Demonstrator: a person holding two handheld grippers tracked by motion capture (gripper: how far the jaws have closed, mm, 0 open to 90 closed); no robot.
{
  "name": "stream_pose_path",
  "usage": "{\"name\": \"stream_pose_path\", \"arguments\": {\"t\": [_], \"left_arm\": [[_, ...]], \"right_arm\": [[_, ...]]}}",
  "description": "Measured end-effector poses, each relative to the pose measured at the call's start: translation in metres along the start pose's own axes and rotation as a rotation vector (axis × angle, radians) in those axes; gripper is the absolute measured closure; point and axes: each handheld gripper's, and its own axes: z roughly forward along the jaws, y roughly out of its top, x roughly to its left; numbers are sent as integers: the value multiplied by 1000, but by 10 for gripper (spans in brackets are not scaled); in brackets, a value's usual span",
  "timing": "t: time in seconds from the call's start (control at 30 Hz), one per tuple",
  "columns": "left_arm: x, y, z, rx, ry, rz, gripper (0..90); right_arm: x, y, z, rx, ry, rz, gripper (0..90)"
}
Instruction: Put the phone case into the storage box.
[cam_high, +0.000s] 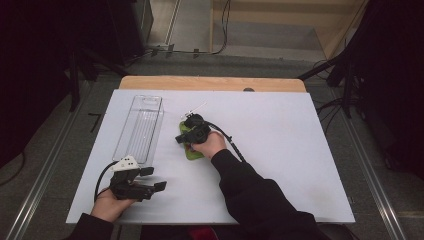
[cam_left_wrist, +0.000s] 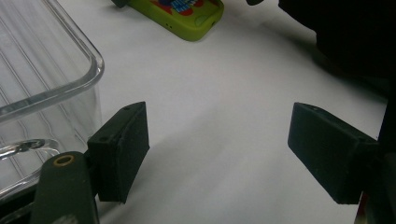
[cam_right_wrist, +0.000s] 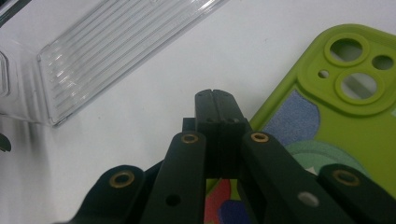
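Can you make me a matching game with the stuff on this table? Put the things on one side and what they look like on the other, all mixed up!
Things:
1. phone case
2. plastic bin
3. left gripper
4. right gripper

Descriptions:
A. jaws pressed together
B. see-through, long, with nothing in it
C. bright green with camera holes
D. jaws wide apart above the white table

Pairs: 1-C, 2-B, 3-D, 4-A
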Motion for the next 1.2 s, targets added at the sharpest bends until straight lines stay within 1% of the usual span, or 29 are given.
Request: {"name": "stream_pose_path", "arguments": {"t": [0.17,0.2,0.23,0.33,0.5,0.6,0.7,0.87,1.03,1.1,1.2], "left_arm": [[0,0,0,-3,2,1,210],[0,0,-1,0,2,1,210],[0,0,-1,0,2,1,210],[0,0,-1,1,0,1,210],[0,0,0,1,0,0,210],[0,0,0,0,0,0,210],[0,0,1,2,2,0,210],[0,0,1,2,3,0,210],[-1,0,1,2,2,0,210],[0,0,1,1,2,1,210],[0,0,1,2,2,1,210]], "right_arm": [[0,-1,-1,6,-10,3,877],[0,-2,-1,7,-10,-1,878],[-1,-3,-4,9,-10,11,878],[-3,-5,-6,14,-11,11,877],[-7,-10,-12,14,-12,28,877],[-9,-12,-15,18,-16,23,877],[-14,-17,-20,15,-15,37,877],[-17,-24,-25,25,-16,46,877],[-20,-29,-30,29,-28,45,877],[-22,-33,-34,27,-29,60,877],[-24,-36,-38,26,-30,55,877]]}}
